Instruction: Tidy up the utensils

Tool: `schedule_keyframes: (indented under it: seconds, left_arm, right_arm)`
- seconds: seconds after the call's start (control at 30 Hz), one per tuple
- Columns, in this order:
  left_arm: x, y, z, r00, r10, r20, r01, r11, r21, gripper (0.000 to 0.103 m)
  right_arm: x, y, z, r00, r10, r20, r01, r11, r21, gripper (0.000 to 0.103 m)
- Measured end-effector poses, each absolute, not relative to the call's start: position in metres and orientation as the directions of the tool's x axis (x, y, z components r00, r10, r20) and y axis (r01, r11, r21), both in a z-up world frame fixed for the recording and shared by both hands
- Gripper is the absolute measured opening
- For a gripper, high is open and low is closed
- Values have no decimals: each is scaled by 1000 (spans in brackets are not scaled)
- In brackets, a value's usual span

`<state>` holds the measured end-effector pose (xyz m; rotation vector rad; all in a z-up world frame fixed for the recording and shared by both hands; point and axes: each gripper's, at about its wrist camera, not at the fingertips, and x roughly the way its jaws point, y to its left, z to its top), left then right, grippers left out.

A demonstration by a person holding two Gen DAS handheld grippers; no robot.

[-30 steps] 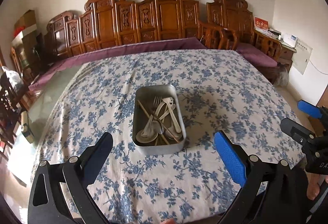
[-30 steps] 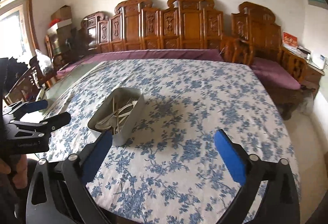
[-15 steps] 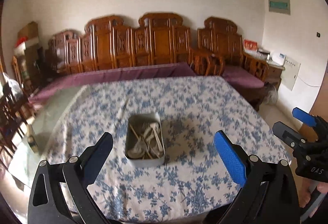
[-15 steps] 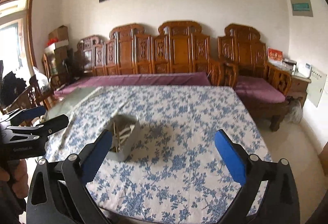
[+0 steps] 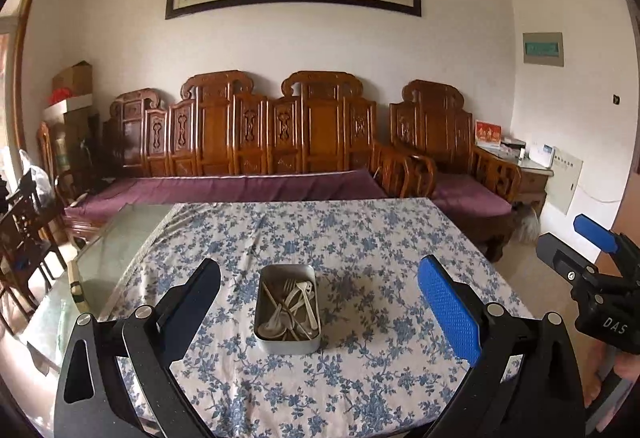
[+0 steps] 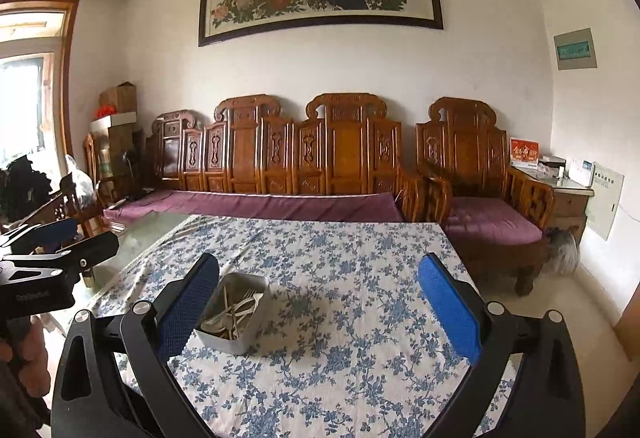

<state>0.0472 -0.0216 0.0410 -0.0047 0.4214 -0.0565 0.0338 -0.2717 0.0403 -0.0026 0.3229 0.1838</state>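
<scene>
A metal tin (image 5: 287, 346) stands on the table's blue-flowered cloth (image 5: 360, 238). It holds pale spoons, a fork (image 5: 289, 288) and chopsticks. My left gripper (image 5: 319, 302) is open and empty, held back from the table's near edge with the tin between its fingers in view. My right gripper (image 6: 318, 304) is open and empty; the tin (image 6: 236, 346) lies by its left finger. Each gripper also shows in the other view, the right one (image 5: 592, 250) and the left one (image 6: 60, 242).
A carved wooden bench with purple cushions (image 5: 240, 185) runs behind the table. An armchair (image 6: 492, 213) stands at the back right. Dark wooden chairs (image 5: 28, 234) stand at the left. Bare glass tabletop (image 5: 116, 250) shows left of the cloth.
Both grippers have pulled back and up from the table, so the tin looks smaller and farther and the wall painting has come into view. Both stay open.
</scene>
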Motion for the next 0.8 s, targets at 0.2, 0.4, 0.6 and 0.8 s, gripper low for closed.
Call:
schedule_keyframes:
  seconds: [0.2,0.4,0.6,0.8]
  left_arm:
    - [44,-16,42,911,-54,-408,46,999,-28,95]
    - [47,-15,39,909,-56,-414,47,998,-33,95]
    - [48,-14,37,908,-58,-414,49,998,-34,95]
    - [47,-14,36,909,-60,-413,49,998,-36,95]
  right_arm:
    - [33,-270,43,933,179,-313,-180,983,25,100]
    - [34,-270,43,933,178,-313,-180,983,23,100]
    - [35,-270,43,933,177,-314,-179,984,23,100]
    - [34,-269,43,932,178,-315,-180,983,24,100]
